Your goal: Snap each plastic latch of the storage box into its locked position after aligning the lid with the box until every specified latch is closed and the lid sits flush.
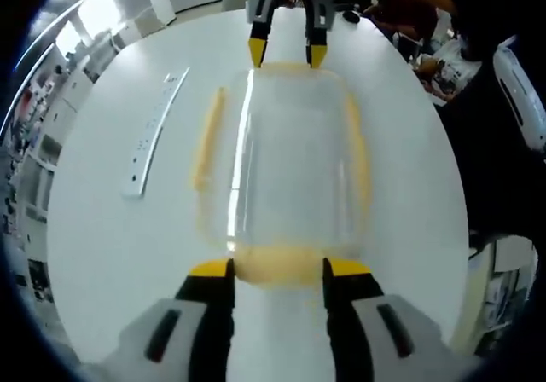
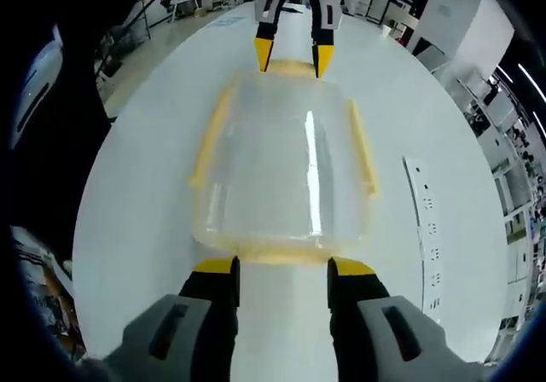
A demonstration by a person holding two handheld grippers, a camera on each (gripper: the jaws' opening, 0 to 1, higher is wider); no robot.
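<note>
In the left gripper view the left hand-held gripper [image 1: 277,271] stands open astride the near yellow end latch [image 1: 277,265] of the clear lidded storage box [image 1: 290,164] on the white surface [image 1: 102,245], the right hand-held gripper [image 1: 287,54] open at its far end.

A clear storage box [image 2: 286,173] with a see-through lid is seen lying on a white table [image 2: 136,203]. Yellow latches are set along its edges: one on the left side [image 2: 210,137], one on the right side [image 2: 363,146], and one at the near end [image 2: 281,252]. The right gripper [image 2: 282,269] is held with its jaws apart at the near latch, while the left gripper [image 2: 293,56] is placed at the far end, jaws also apart. A white power strip [image 2: 426,228] lies to the right.
</note>
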